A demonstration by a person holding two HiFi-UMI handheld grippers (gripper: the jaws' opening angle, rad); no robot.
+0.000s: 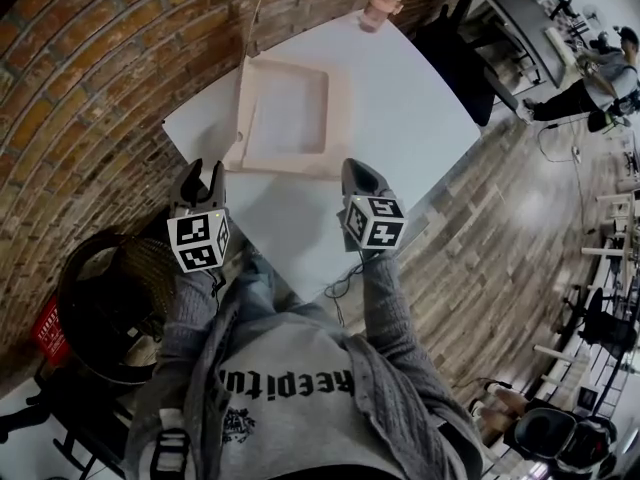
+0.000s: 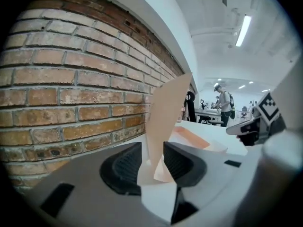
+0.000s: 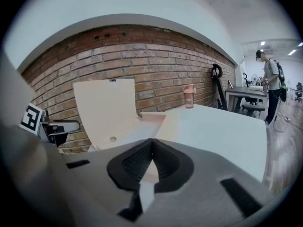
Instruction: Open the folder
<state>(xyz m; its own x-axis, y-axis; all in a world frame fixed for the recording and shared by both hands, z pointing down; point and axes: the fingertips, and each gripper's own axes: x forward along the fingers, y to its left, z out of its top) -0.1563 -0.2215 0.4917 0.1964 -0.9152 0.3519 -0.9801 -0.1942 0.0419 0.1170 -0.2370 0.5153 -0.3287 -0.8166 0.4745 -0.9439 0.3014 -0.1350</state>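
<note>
Pale pink folder (image 1: 285, 108) lies on the white table (image 1: 400, 98) beside the brick wall (image 1: 90, 88). Left gripper view: the left gripper (image 2: 152, 149) has its jaws apart, with the upright cover (image 2: 168, 108) showing between them, unpinched. Unsupported, it could flop shut. Right gripper view: the right gripper (image 3: 151, 143) is clenched on nothing.

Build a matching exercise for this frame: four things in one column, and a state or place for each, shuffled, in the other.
Things:
1. folder cover
2. pink bottle
3. left tool
4. right tool

States or places:
a. jaws together
b. standing upright
c. far corner of the table
d. jaws apart

Pairs: 1-b; 2-c; 3-d; 4-a
</note>
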